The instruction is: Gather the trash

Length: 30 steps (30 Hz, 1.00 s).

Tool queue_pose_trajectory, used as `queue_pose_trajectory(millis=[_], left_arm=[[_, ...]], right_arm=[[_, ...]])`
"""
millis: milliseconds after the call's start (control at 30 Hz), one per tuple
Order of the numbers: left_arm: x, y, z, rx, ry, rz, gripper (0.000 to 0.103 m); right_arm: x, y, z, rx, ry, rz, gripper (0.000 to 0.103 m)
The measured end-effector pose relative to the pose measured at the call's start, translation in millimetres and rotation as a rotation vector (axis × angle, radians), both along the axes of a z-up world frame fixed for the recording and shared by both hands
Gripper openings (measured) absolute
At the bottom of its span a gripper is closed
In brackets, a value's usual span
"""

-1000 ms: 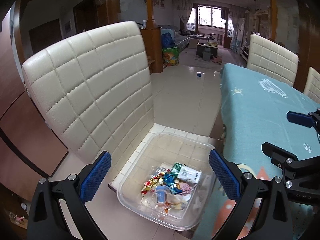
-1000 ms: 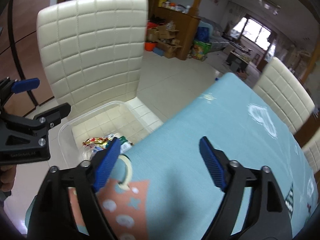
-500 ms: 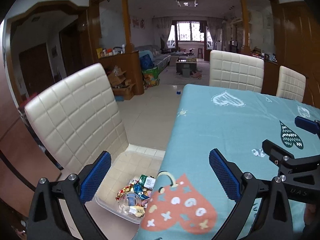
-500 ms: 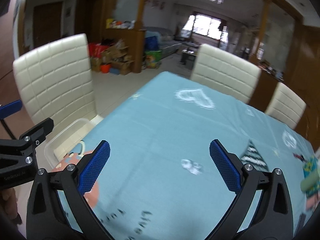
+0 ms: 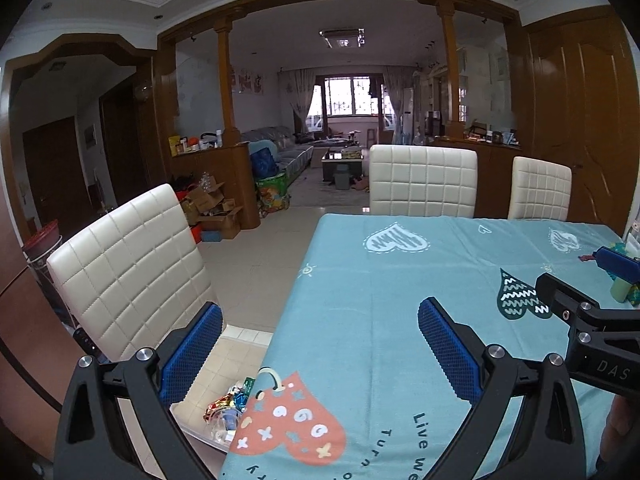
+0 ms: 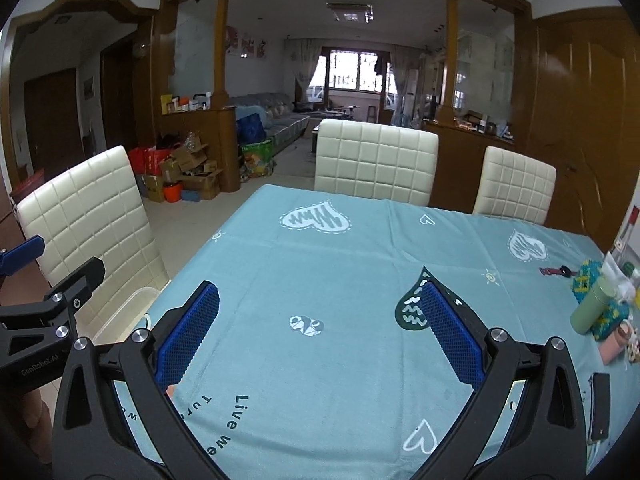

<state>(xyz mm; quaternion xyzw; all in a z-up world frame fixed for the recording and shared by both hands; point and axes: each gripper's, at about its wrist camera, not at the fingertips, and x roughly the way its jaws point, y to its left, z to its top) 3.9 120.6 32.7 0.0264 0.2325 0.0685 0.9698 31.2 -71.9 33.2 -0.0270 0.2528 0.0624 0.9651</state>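
Observation:
A clear plastic bin (image 5: pixel 200 426) holding crumpled colourful wrappers (image 5: pixel 226 404) sits on the seat of the cream chair (image 5: pixel 132 272), low and left in the left wrist view, partly hidden by the table edge. My left gripper (image 5: pixel 320 354) hangs open over that table corner, with nothing between its blue pads. My right gripper (image 6: pixel 320 336) is wide open above the teal tablecloth (image 6: pixel 340 272), also with nothing between its pads. The bin's rim (image 6: pixel 128 308) shows at the left of the right wrist view, beside the left gripper (image 6: pixel 52 266). The right gripper (image 5: pixel 588 280) appears at the right edge of the left wrist view.
At the table's right end lie a pale green bottle (image 6: pixel 592 308), a knitted teal and yellow piece (image 6: pixel 586 280), a pink cup (image 6: pixel 616 344), a dark phone (image 6: pixel 600 408) and a small red item (image 6: pixel 554 270). Two cream chairs (image 6: pixel 376 164) stand along the far side. Boxes (image 6: pixel 188 172) clutter the floor beyond.
Both grippers have risen and swung right, from looking down at the bin on the chair to facing across the table. The bin slid to the lower left. The right jaws widened a little.

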Motion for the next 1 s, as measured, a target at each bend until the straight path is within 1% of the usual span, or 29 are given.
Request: queue_pose_trajectory(millis=[100, 267, 400, 800, 1000], left_arm=[[-1.2, -8.8, 2.8, 0.023, -0.012, -0.009, 0.096], [-2.7, -14.5, 9.0, 0.022, -0.035, -0.015, 0.096], [-2.1, -12.0, 11.0, 0.007, -0.042, -0.016, 0.096], [-5.6, -14.5, 13.9, 0.004, -0.054, -0.025, 0.096], [-5.9, -15.1, 12.2, 0.004, -0.043, -0.034, 0.096]], right_arm=[[-6.8, -4.7, 4.4, -0.007, -0.033, -0.020, 0.099], [-14.0, -12.1, 10.3, -0.005, -0.075, -0.041, 0.099], [-12.7, -16.5, 10.5, 0.007, -0.074, -0.052, 0.099], [-16.8, -19.7, 11.8, 0.020, -0.090, -0.058, 0.099], [-15.4, -21.2, 10.2, 0.025, -0.080, -0.060, 0.099]])
